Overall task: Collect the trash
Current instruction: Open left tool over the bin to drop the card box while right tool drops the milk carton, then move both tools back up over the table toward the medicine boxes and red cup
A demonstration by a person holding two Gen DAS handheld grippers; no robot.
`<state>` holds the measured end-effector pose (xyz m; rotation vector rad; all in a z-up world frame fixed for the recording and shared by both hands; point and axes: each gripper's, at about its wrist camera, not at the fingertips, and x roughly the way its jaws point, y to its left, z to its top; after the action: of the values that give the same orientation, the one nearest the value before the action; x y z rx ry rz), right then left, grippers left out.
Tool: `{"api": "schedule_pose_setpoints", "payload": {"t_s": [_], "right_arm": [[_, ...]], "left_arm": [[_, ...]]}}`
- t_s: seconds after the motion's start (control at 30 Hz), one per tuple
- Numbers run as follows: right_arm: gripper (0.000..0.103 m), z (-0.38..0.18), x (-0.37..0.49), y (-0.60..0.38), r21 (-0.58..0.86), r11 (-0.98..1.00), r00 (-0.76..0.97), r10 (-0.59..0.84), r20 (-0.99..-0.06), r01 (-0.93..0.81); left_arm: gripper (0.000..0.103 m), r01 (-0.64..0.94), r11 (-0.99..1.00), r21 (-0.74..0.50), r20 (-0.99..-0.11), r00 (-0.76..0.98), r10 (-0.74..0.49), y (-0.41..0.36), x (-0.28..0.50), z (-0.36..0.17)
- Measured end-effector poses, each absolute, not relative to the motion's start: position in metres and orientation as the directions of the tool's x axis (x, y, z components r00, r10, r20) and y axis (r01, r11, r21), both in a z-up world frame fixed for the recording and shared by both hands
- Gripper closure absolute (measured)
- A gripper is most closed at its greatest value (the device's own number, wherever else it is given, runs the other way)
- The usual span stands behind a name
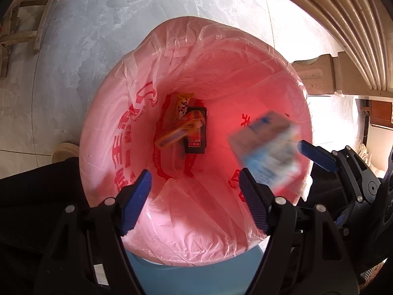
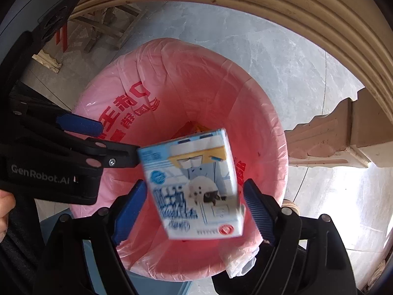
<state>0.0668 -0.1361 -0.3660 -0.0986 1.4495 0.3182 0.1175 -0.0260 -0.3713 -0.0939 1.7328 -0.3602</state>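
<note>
While both grippers hang over the bin, a blue-and-white carton (image 2: pixel 194 186) sits blurred between the right gripper (image 2: pixel 194 206)'s spread jaws, neither ribbed blue pad touching it; its long axis runs away from the camera, tilted slightly, the printed face upward. The left gripper (image 1: pixel 196 201) also stands wide with nothing between its fingers. Below, a thin, crinkled pink plastic liner (image 1: pixel 172 56) with red print is folded over the round bin's rim. Only the left view shows the bottom: a black rectangular box (image 1: pixel 196 145) and an orange wrapper (image 1: pixel 181 105), with another small orange item (image 1: pixel 176 135) blurred above them. Only the right view shows the carton's cartoon print.
</note>
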Motion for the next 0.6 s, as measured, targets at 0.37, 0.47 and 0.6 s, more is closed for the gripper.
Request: {"api": "schedule_pose_setpoints", "payload": {"t_s": [0.37, 0.47, 0.6], "right_arm": [[0.018, -0.363, 0.066, -0.134, 0.124, 0.952, 0.098, 0.157, -0.983, -0.281], [0.018, -0.359, 0.065, -0.135, 0.117, 0.951, 0.113, 0.154, -0.982, -0.285], [0.018, -0.353, 0.062, -0.136, 0.098, 0.951, 0.136, 0.143, -0.980, -0.294]], "left_arm": [[0.025, 0.131, 0.953, -0.272, -0.952, -0.184, -0.246, -0.024, 0.118, -0.368], [0.025, 0.136, 0.955, -0.265, -0.955, -0.177, -0.240, -0.025, 0.117, -0.366], [0.025, 0.150, 0.955, -0.256, -0.960, -0.160, -0.232, -0.025, 0.114, -0.358]]}}
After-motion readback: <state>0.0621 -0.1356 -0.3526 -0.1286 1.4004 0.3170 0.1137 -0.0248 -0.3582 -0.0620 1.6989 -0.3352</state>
